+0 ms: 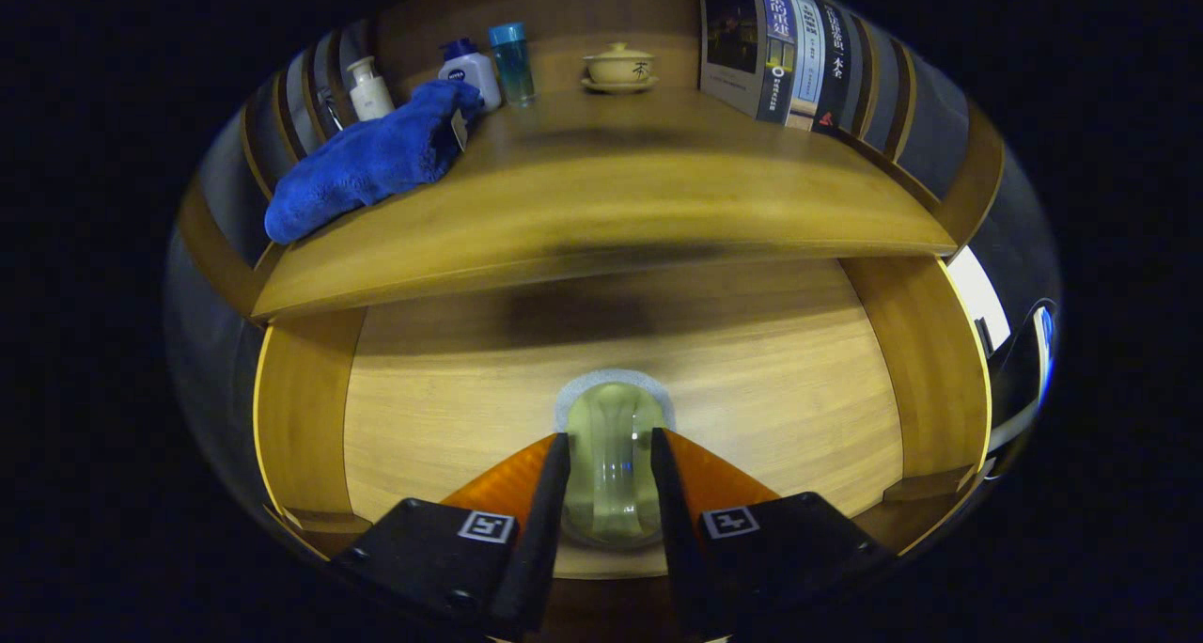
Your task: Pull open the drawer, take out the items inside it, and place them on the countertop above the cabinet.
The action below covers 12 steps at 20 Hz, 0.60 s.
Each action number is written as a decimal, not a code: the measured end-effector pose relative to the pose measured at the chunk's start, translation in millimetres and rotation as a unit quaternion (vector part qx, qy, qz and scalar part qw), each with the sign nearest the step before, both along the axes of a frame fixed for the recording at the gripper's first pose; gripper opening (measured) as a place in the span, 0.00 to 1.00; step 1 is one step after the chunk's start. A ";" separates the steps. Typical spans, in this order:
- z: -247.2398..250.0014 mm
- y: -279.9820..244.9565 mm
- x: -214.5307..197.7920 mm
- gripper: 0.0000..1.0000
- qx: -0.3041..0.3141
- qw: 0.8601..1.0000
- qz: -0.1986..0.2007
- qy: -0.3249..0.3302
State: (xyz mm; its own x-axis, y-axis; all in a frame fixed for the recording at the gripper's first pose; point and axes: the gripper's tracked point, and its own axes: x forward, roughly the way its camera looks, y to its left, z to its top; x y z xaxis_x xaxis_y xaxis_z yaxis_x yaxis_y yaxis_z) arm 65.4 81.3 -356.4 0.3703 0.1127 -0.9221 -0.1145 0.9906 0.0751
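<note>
Wood is most of what I see: a big yellow-brown wooden countertop (601, 201) runs across above, and under it the open wooden drawer (752, 361) shows its flat light floor and side walls. On the countertop, a fluffy blue cloth (367, 159) lies at the left end. A row of standing books (780, 51) leans at the right end. Behind the cloth stand a cream bottle (368, 88), a white bottle with a blue cap (468, 70) and a see-through blue bottle (512, 63). A small tan lidded cup on a saucer (618, 66) sits near the middle back. My gripper (610, 455) reaches down into the drawer. Its fingers press from both sides on a clear round glass jar (611, 446) with a pale greenish look and a grey rim, over the drawer floor.
</note>
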 end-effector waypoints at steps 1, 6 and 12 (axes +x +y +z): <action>-0.3 -0.3 -1.5 0.45 -0.002 1.000 0.000 0.003; 8.8 1.5 -2.3 0.27 0.007 1.000 0.002 0.000; 60.2 2.3 1.2 0.27 0.012 0.999 0.018 -0.045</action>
